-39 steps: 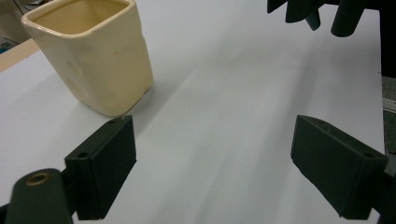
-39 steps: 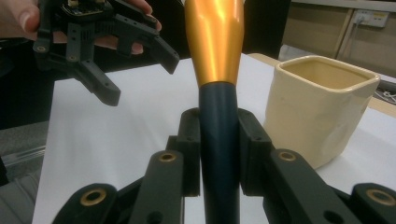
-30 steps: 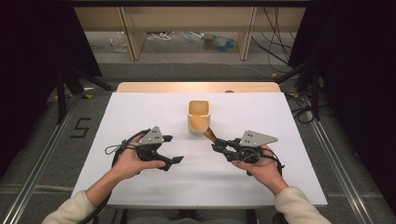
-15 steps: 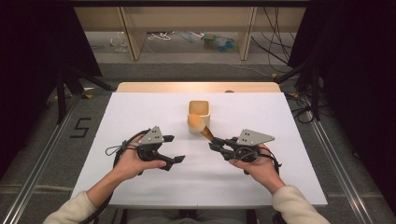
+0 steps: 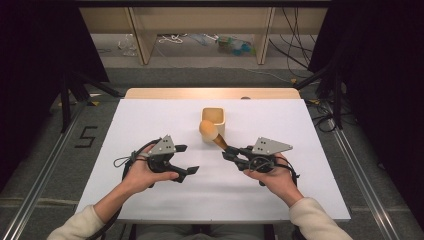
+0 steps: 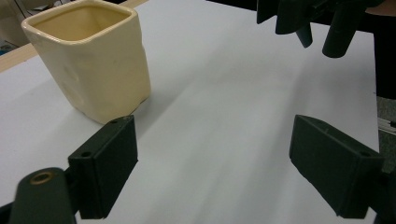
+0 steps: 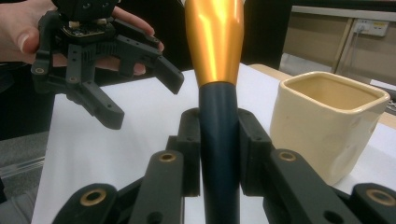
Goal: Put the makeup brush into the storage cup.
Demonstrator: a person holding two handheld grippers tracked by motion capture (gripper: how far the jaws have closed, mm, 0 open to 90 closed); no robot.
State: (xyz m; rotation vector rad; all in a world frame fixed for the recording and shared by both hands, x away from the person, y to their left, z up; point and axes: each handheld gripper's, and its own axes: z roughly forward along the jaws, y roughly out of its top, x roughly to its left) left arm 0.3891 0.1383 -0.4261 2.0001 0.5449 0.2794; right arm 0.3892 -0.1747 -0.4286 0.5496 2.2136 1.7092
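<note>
The right tongs clench a spoon by its dark handle, bowl at eleven o'clock against the cup. Left tongs hang released. A careless nudge could topple that cup.

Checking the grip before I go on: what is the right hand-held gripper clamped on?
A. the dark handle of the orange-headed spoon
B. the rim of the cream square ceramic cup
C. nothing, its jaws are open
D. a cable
A: in the right gripper view the right hand-held gripper has both jaws pressed on the dark handle of the orange-headed spoon, apart from the cream square ceramic cup.
</note>
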